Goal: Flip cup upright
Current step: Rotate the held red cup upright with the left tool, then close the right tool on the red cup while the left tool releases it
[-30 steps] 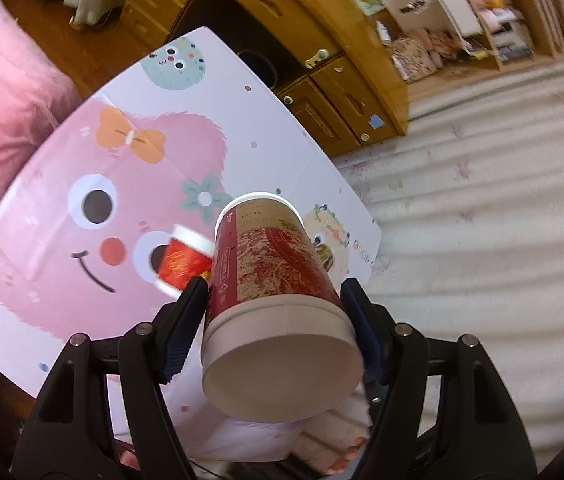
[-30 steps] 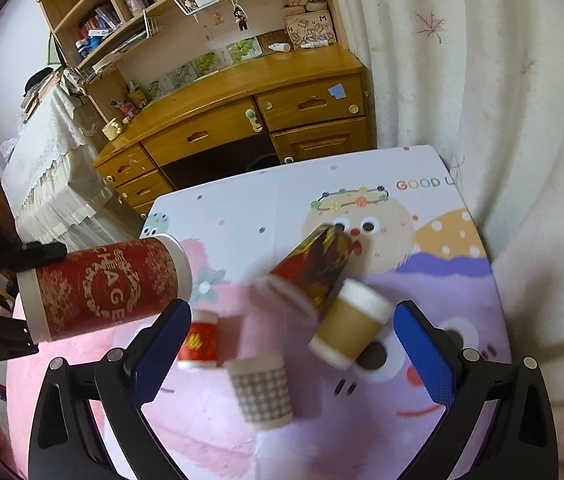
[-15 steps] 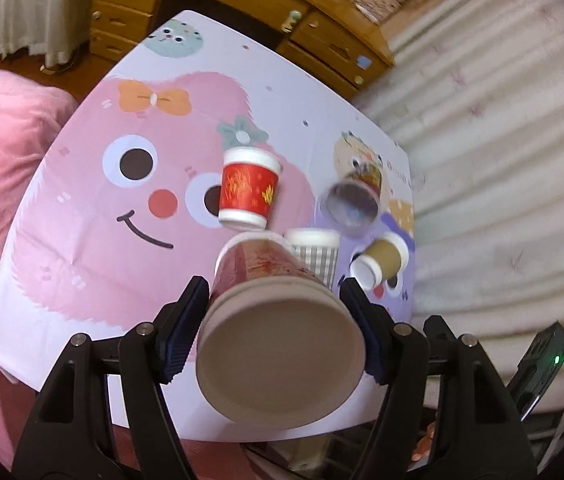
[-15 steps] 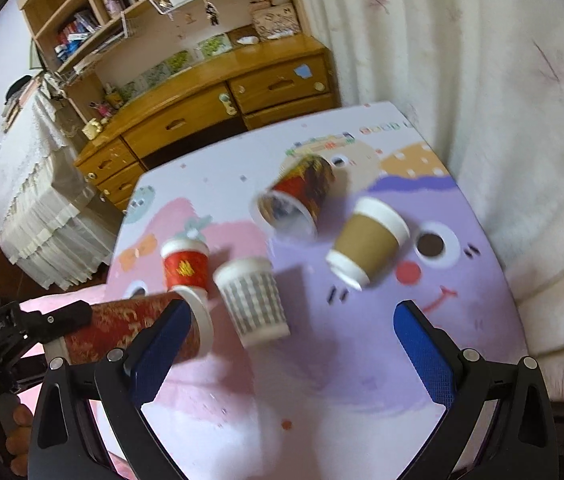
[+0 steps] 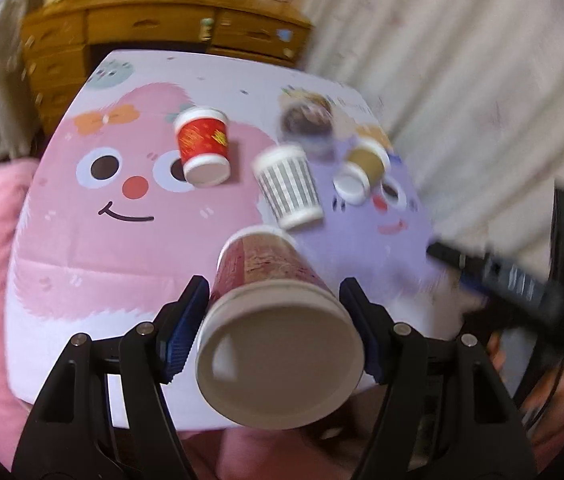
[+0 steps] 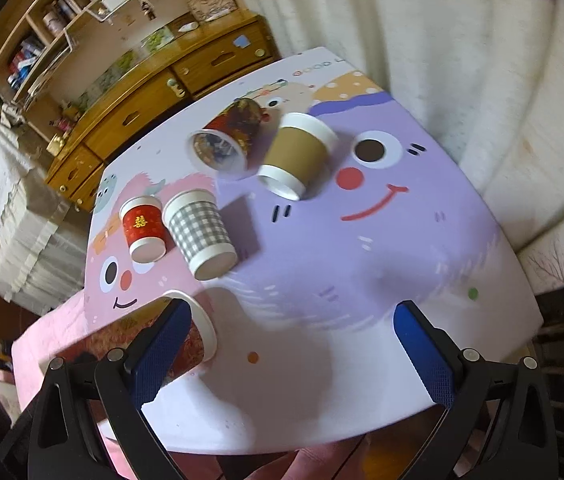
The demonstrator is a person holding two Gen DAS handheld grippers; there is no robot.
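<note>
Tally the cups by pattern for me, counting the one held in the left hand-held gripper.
Large red patterned cup, held in the left hand-held gripper: 1
Small red cup: 1
Grey checked cup: 1
Brown sleeved cup: 1
Dark red cup lying on its side: 1
Total: 5
</note>
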